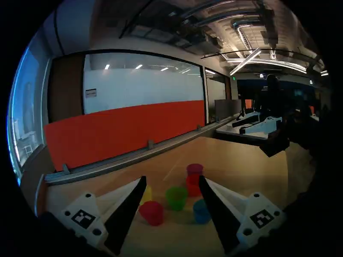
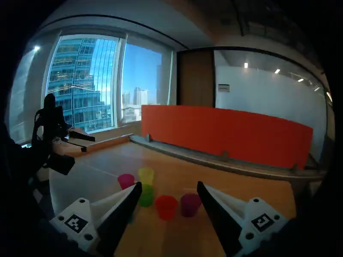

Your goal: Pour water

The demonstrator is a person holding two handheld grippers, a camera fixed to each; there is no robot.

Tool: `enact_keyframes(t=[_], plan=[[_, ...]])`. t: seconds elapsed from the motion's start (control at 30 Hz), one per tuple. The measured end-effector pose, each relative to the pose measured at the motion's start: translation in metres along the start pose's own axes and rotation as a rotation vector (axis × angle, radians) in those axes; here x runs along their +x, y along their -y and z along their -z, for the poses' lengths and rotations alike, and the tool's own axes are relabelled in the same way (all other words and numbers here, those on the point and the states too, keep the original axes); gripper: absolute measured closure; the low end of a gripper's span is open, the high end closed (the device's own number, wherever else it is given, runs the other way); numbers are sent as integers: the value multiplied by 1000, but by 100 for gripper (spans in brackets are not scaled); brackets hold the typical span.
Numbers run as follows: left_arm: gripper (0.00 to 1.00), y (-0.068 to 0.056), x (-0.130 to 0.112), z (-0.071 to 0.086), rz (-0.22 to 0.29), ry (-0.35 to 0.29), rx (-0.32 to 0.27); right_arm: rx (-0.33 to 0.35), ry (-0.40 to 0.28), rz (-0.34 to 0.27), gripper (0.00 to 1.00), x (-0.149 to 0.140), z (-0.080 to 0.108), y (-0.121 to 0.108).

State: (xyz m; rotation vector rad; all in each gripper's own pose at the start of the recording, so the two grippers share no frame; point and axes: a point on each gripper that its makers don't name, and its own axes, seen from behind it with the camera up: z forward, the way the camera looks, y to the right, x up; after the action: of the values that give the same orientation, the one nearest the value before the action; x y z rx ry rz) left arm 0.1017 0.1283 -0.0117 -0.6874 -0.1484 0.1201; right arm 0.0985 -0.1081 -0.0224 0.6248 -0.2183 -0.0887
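In left gripper view, yellow cup [image 1: 148, 195] sits half behind left gripper's [image 1: 172, 177] left finger, and blue cup [image 1: 200, 212] is clipped by its right finger. In right gripper view, green cup [image 2: 147, 195] is partly behind right gripper's [image 2: 169, 183] left finger. Bluish sliver [image 2: 131, 218] lower down is prob. another cup. Cup insides are unseen, so can't tell re water.

Green cup [image 1: 176, 198], orange partition [image 1: 124, 128]

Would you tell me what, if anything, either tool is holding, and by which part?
Nothing is held: the left tool and the right tool are both open and empty.
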Motion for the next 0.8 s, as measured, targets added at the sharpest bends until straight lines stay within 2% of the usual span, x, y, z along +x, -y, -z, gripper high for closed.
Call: enact_keyframes(t=[0.17,0.57,0.8], plan=[[10,-6,-10,-4,11,22,-28,8,32,2,0,-10,-2,-2],[10,-25,-36,-12,-19,67,-91,19,107,20,0,-37,-6,-3],[10,-32,-51,-16,-14,88,-124,29,143,31,0,-48,-10,-1]])
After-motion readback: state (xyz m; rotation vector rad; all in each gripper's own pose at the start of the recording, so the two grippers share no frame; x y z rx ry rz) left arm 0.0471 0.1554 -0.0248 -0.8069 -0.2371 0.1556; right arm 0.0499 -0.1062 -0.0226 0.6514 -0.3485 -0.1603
